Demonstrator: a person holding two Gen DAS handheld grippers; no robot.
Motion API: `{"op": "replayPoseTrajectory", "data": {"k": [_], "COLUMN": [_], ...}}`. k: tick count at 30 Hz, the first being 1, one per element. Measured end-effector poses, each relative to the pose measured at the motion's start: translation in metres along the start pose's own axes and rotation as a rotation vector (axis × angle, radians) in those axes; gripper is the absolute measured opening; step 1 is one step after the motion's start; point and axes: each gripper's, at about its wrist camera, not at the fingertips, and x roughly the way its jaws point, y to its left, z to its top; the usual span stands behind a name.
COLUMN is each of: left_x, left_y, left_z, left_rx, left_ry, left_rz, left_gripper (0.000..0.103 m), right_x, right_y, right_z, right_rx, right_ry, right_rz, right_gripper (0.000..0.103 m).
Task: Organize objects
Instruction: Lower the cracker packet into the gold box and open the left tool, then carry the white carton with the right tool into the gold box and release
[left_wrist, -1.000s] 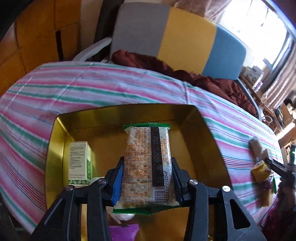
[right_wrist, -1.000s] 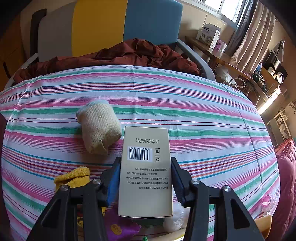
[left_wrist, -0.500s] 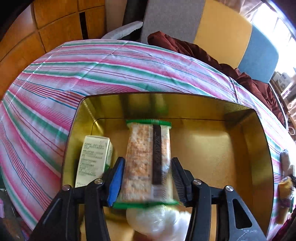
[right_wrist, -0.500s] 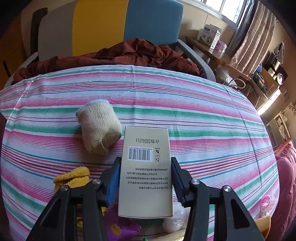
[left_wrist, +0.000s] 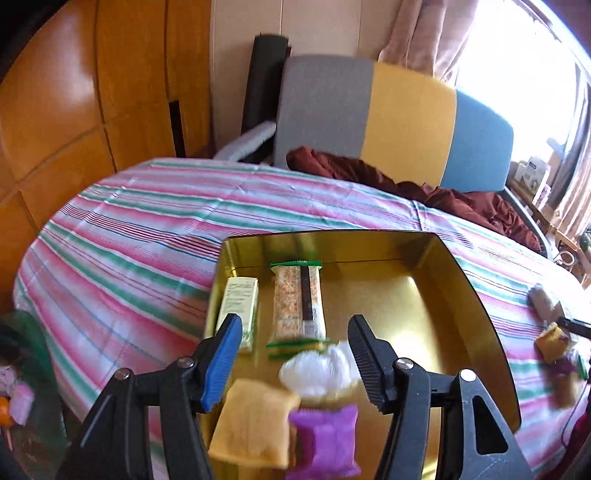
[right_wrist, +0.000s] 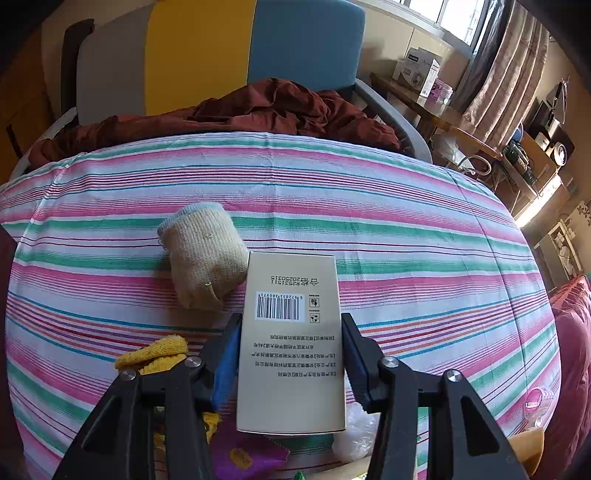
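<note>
The left tongs (left_wrist: 295, 343) have just been opening and stand released; the cracker packet (left_wrist: 298, 306) lies flat in the gold tin (left_wrist: 476, 314), just ahead. The right tongs (right_wrist: 288, 354) clench a beige box (right_wrist: 291, 347) above the striped surface (right_wrist: 406, 236).

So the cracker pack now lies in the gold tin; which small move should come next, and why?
Probably carry the beige barcode box, clamped in the right gripper, toward the gold metal tin. The left gripper stands open and empty, its jaws just opened, and the cracker pack rests inside.
</note>
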Motion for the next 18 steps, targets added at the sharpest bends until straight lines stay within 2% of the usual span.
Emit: {"op": "replayPoseTrajectory", "data": {"k": [4,10,14,18], "left_x": [-0.023,-0.04,-0.04,-0.04], "left_y": [0.005,0.011,0.015,0.02], "left_z": [-0.017,-0.035,-0.043,-0.047], "left_rx": [0.01,0.035,0.027,0.008], "left_ry": [-0.04,-0.061,-0.054,-0.05], "left_rz": [0.021,0.035,0.031,0.024], "left_gripper": [0.061,0.061,0.061,0.061], "right_x": [-0.005,-0.039,-0.07,-0.098], "right_y": [0.0,0.0,0.021,0.065], "right_z": [0.001,0.014,0.025,0.033], "right_rx": [0.015,0.051,0.028,-0.044], "right_ry": [-0.015,-0.111,-0.171,-0.22], "right_rz": [-0.004,-0.017,0.029,0.119], "right_gripper": [0.051,0.051,0.051,0.051]}}
